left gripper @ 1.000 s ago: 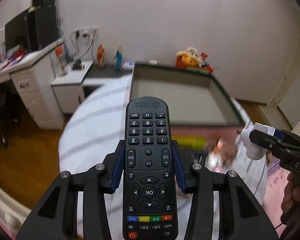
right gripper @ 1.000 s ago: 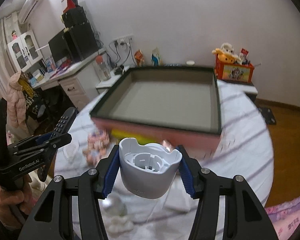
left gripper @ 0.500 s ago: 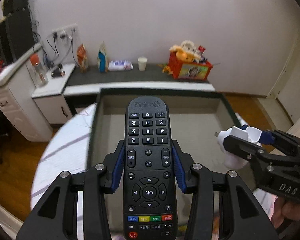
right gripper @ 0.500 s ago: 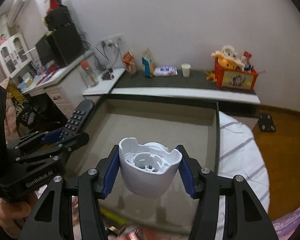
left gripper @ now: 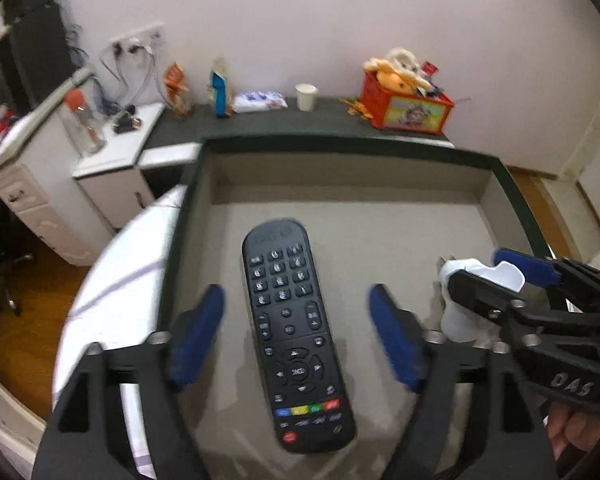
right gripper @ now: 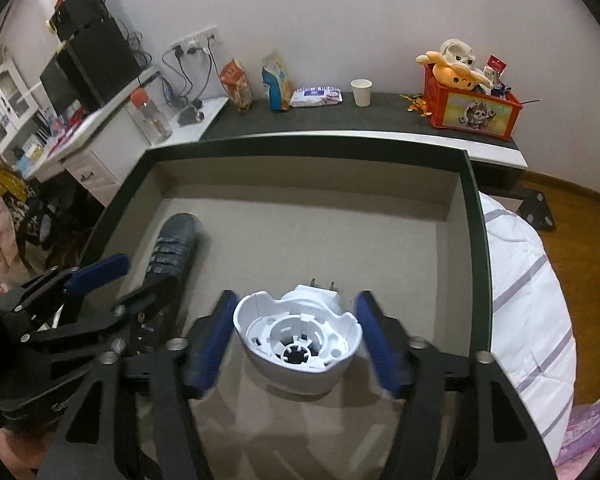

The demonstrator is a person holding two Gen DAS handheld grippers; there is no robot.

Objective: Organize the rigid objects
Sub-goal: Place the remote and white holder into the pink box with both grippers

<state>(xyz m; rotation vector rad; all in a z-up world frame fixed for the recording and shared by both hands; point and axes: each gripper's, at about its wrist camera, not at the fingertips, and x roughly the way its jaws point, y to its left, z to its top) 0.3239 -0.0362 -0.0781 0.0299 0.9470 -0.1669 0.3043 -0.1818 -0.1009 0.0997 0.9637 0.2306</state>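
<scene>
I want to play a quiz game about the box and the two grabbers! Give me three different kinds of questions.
1. True or false: the left hand-held gripper squeezes the remote control.
2. Where does the white plug-in gadget sit?
A) on the striped bedding
B) inside the box
C) on the shelf
3. Fill in: the right hand-held gripper has its jaws ____.

Key:
1. False; its blue pads stand apart from the remote.
2. B
3. open
</scene>
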